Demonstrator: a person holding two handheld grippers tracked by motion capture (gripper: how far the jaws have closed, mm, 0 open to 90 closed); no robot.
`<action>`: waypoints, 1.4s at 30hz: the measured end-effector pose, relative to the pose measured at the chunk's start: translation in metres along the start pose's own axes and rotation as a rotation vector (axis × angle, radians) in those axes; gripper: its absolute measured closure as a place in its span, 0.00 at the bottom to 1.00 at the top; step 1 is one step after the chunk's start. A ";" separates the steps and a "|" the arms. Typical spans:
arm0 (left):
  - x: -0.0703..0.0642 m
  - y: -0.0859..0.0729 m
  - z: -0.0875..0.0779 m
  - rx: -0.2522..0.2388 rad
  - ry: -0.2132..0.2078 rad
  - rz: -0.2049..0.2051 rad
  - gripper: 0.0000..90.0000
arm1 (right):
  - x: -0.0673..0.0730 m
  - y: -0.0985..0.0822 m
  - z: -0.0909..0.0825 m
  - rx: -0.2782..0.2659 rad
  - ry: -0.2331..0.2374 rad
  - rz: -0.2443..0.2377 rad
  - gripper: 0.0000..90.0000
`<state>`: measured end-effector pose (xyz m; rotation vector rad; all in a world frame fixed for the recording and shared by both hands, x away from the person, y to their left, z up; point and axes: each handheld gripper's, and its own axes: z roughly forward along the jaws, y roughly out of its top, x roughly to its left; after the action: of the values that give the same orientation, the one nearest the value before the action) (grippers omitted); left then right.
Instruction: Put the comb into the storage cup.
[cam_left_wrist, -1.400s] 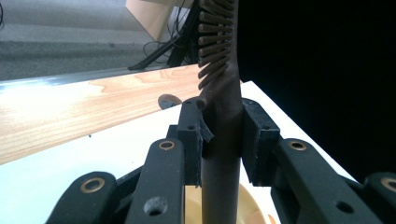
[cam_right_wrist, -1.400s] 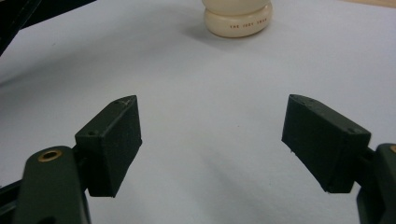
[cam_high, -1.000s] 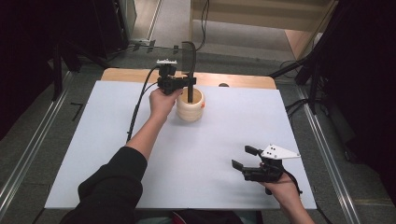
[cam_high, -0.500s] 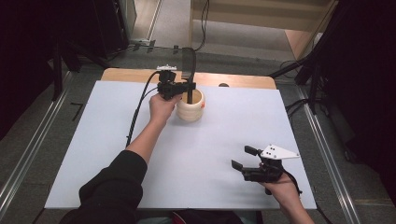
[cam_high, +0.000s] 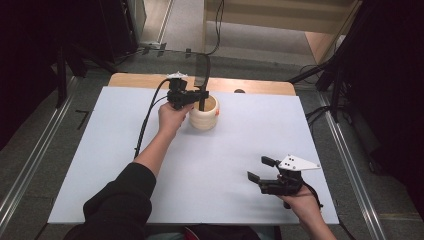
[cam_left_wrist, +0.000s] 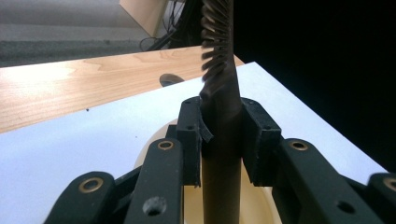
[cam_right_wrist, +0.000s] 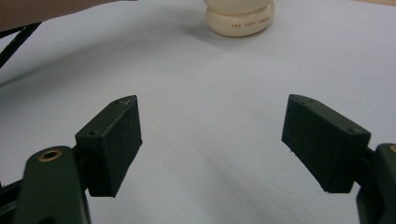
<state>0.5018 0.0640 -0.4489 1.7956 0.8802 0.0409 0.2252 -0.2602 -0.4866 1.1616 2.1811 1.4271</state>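
I hold my left gripper (cam_high: 199, 95) over the far middle of the white table sheet (cam_high: 125, 150), its jaws clamped on the straight dark handle of a long brush (cam_left_wrist: 219, 140) whose spiral bristles rise above the pads in the left gripper view. I grip it low on the smooth stem rather than on the bristles, because the stem gives the pads a firm, flat seat and keeps the brush upright. The handle runs down into the mouth of the cream ribbed ceramic pot (cam_high: 204, 113), which stands near the back edge of the sheet, close to the strip of bare wooden tabletop (cam_high: 250, 86). Standing the brush vertical over the opening is, I judge, the way to lower it in or lift it clear without tipping the pot; I cannot tell whether its lower end touches the bottom. My right gripper (cam_high: 260, 171) rests near the front right of the sheet, well apart from the pot, jaws spread wide with nothing between them, seemingly parked where it will not crowd the left arm. From there the pot (cam_right_wrist: 239, 17) sits straight ahead of it.
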 end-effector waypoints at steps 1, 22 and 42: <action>0.000 0.000 0.000 0.002 -0.002 0.007 0.80 | 0.000 0.000 0.000 0.000 0.000 0.000 0.20; -0.004 0.006 -0.014 -0.012 -0.043 0.023 0.45 | 0.002 0.000 0.001 0.007 0.005 -0.004 0.20; -0.002 0.004 -0.051 0.019 -0.086 -0.021 0.40 | 0.001 -0.001 0.002 0.010 0.009 -0.003 0.20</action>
<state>0.4809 0.1035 -0.4232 1.7922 0.8404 -0.0584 0.2251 -0.2584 -0.4881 1.1567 2.1975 1.4240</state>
